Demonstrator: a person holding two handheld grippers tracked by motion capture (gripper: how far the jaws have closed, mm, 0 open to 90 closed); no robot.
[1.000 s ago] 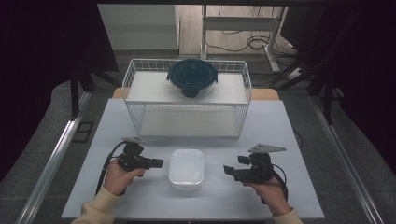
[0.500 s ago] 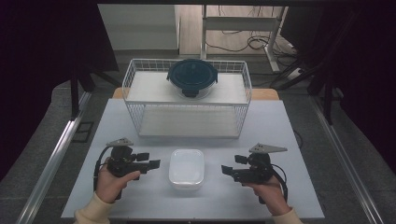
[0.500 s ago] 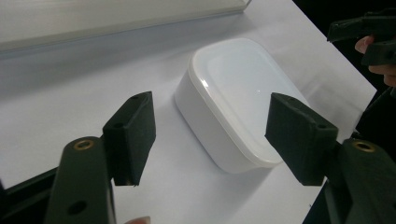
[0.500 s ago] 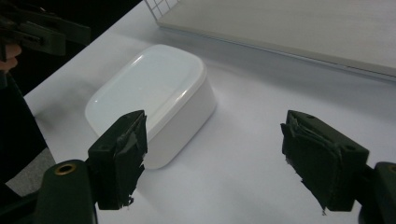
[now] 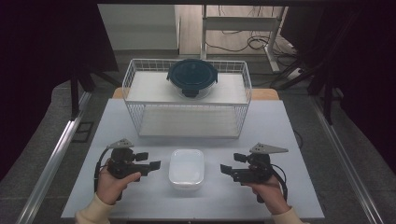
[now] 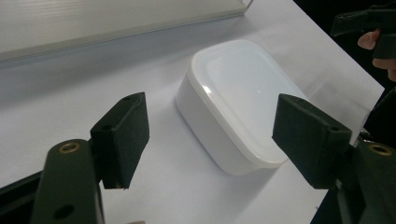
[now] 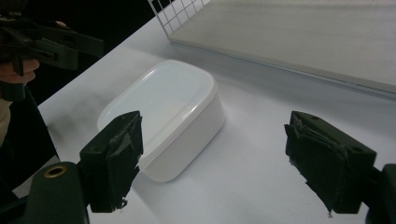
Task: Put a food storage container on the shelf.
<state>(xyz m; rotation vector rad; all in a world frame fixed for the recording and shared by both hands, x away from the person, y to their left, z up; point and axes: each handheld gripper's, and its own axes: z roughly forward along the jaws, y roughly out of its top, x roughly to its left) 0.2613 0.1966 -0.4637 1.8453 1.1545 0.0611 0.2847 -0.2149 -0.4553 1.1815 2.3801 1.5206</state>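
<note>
High view: white lidded container [image 5: 186,168] sits on the table [image 5: 280,126] between left gripper [image 5: 152,164] and right gripper [image 5: 227,170]. Left jaws have just been opening, nothing between; right jaws apart, empty. Approach square, clamp walls below lid rim.

Bare table [image 5: 149,142] lies open on both sides of the white lidded container [image 5: 187,168], so the left gripper [image 5: 148,161] and right gripper [image 5: 230,164] each have a clear run inward to it. Behind it, the wire basket [image 5: 187,119] blocks the way forward (a dark round container [image 5: 192,77] sits on its upper shelf), with a free strip between basket and white container.
</note>
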